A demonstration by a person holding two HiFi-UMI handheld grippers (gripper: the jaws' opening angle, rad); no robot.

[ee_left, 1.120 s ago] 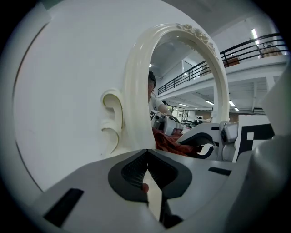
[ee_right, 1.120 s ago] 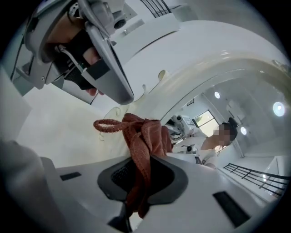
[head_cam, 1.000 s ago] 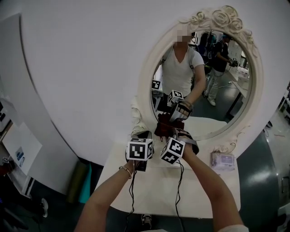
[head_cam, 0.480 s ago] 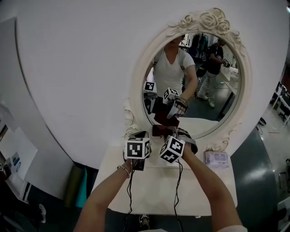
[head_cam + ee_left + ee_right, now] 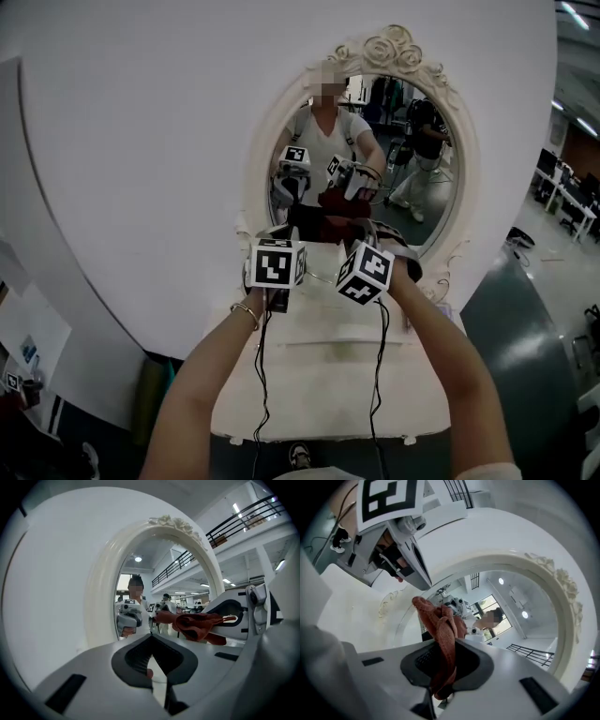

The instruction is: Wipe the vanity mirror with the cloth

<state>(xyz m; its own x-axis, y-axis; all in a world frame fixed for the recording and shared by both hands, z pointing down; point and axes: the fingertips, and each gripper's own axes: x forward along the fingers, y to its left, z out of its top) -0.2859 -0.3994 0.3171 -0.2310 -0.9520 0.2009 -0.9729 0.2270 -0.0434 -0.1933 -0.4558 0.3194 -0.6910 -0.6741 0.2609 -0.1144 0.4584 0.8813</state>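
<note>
The oval vanity mirror [image 5: 412, 159] in a cream ornate frame [image 5: 267, 141] stands upright on the table against the white wall. A crumpled red cloth [image 5: 339, 228] hangs at the lower part of the glass, and its reflection shows just above it. My right gripper [image 5: 443, 656] is shut on the cloth [image 5: 440, 630], which sticks out past the jaw tips towards the mirror. Just to its left, my left gripper [image 5: 151, 640] is shut with nothing in it, pointing at the frame's lower left [image 5: 101, 588]. From there the cloth [image 5: 197, 625] appears to the right.
The white vanity table [image 5: 319, 375] lies below my arms, with cables [image 5: 259, 375] hanging from both grippers over it. A dark grey partition [image 5: 525, 319] stands to the right. The glass reflects a person holding the grippers and another person further back.
Both grippers have risen towards the mirror. The right one has carried the cloth from the lower left rim to the lower middle of the glass. The head view has shifted too.
</note>
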